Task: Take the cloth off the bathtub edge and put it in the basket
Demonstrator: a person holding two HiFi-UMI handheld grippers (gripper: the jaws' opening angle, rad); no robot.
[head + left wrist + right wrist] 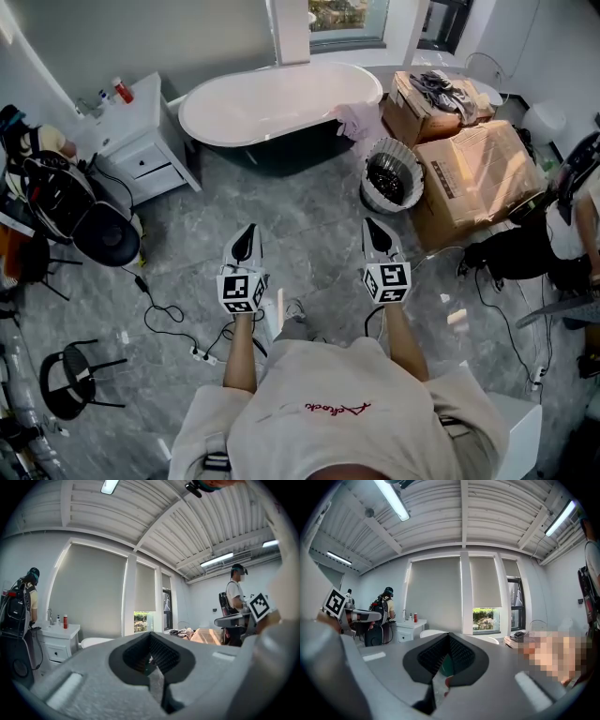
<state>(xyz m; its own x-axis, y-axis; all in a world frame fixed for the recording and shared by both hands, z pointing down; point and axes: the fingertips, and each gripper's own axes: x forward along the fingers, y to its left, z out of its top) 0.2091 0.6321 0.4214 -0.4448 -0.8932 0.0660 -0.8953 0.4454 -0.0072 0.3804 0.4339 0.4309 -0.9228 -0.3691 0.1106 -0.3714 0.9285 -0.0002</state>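
A pale pink cloth hangs over the right end of the white bathtub at the far side of the room. Just below it on the floor stands a round basket with a dark inside. My left gripper and right gripper are held side by side over the grey floor, well short of the tub, tips pointing toward it. Both sets of jaws are shut with nothing between them, as the left gripper and right gripper views show. The tub's rim shows small ahead.
Cardboard boxes crowd the right of the basket, one holding dark clothes. A white vanity stands left of the tub. Cables and a power strip lie on the floor. People stand at both sides.
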